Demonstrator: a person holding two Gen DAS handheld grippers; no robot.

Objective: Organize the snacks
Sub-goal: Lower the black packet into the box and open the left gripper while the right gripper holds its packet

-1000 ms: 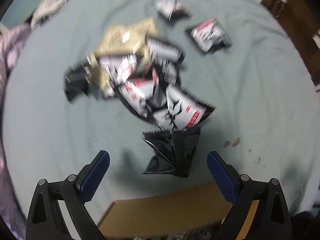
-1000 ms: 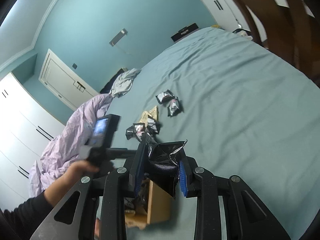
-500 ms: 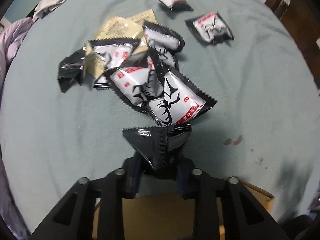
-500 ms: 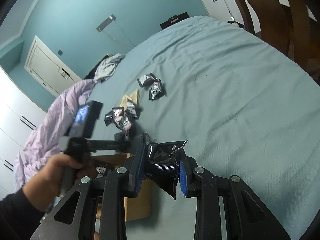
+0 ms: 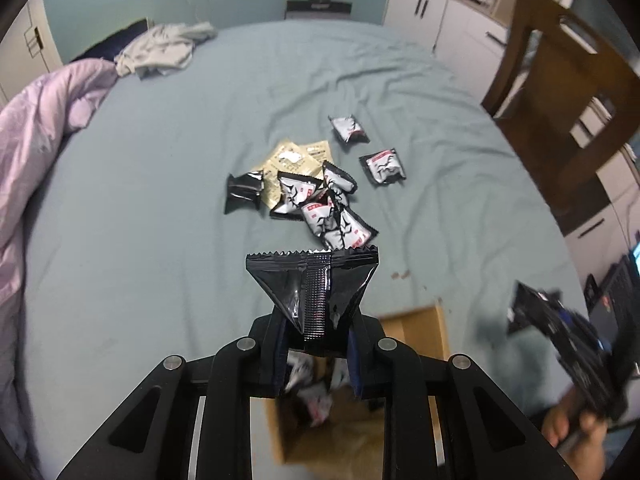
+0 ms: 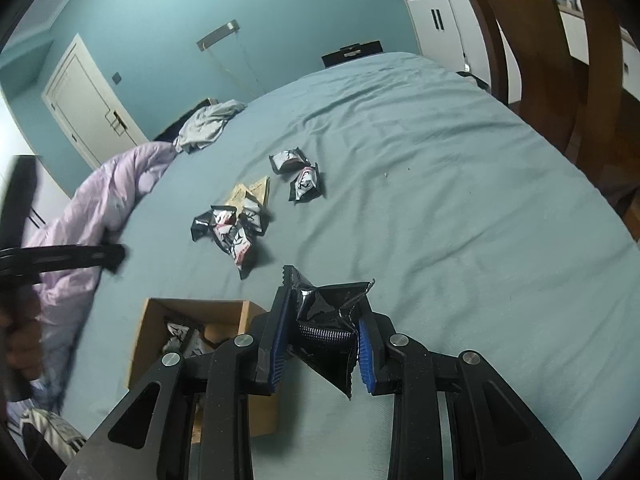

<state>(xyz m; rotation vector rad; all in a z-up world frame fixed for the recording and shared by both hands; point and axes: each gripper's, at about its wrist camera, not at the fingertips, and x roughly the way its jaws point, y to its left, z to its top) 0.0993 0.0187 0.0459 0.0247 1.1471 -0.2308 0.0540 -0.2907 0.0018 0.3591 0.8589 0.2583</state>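
My left gripper (image 5: 318, 354) is shut on a black snack packet (image 5: 314, 290), held back side up above an open cardboard box (image 5: 416, 328) that has several packets inside. My right gripper (image 6: 322, 350) is shut on another crumpled black snack packet (image 6: 330, 312), just right of the same cardboard box (image 6: 192, 312). A pile of black-and-white snack packets (image 5: 320, 200) and tan sachets (image 5: 296, 160) lies on the teal bed sheet (image 5: 160, 220) beyond. The snack pile (image 6: 236, 228) shows in the right wrist view too. Two separate packets (image 5: 380, 166) lie to its right.
A lilac duvet (image 5: 36, 160) is bunched along the left of the bed, with grey clothing (image 5: 164, 50) at the far end. A wooden chair (image 5: 568, 92) stands at the right. The other hand and its blurred gripper show at the lower right edge (image 5: 576, 368).
My left gripper shut on the black packet lying nearest on the sheet and lifted it up and back over the box. My right gripper drifted sideways, still holding its packet.
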